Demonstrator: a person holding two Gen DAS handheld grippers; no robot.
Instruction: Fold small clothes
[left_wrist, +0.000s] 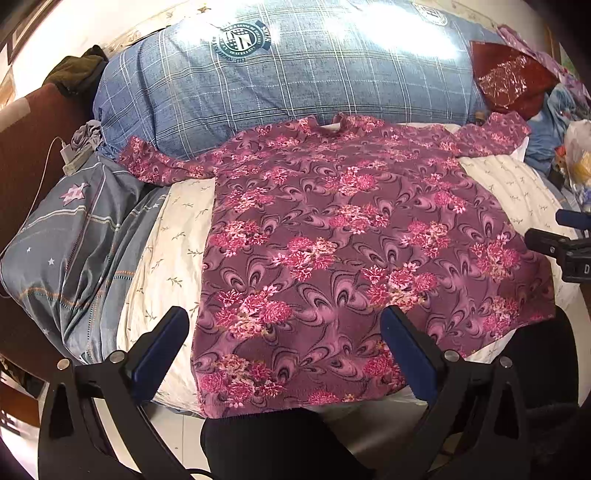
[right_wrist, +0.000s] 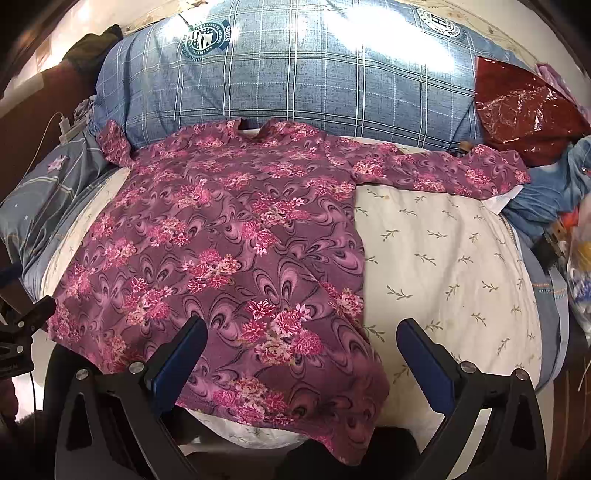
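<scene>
Cream bedcover (right_wrist: 443, 258) with small leaf sprigs, spread over a bed. Laid flat on it, a purple floral shirt (left_wrist: 351, 240), collar far, hem near, hanging slightly over the near edge. Both sleeves stretched out sideways: left one lapping onto a grey star-print pillow (left_wrist: 70, 236), right one reaching toward a dark red plastic bag (right_wrist: 524, 110) at far right. Behind the collar, touching it, a big blue checked pillow (left_wrist: 277, 81) with a round badge, bright glare across its top. White charger (left_wrist: 68, 153) and cable at far left, beside the grey pillow. Blue clothes (right_wrist: 546, 192) and a clear bag piled at the right edge.

Left gripper (left_wrist: 284, 347) low at the near edge, jaws spread wide, nothing between the pads but open air above the shirt's near left corner; left finger over bare bedcover, right finger over the fabric. Right gripper (right_wrist: 301, 352) likewise wide open and holding nothing, poised over the shirt's near right side, left finger above cloth, right finger above bedcover. Seen from the left wrist view, right gripper's black tip at the right border, near the shirt's right side. Dark trousers visible below the hem in both views.
</scene>
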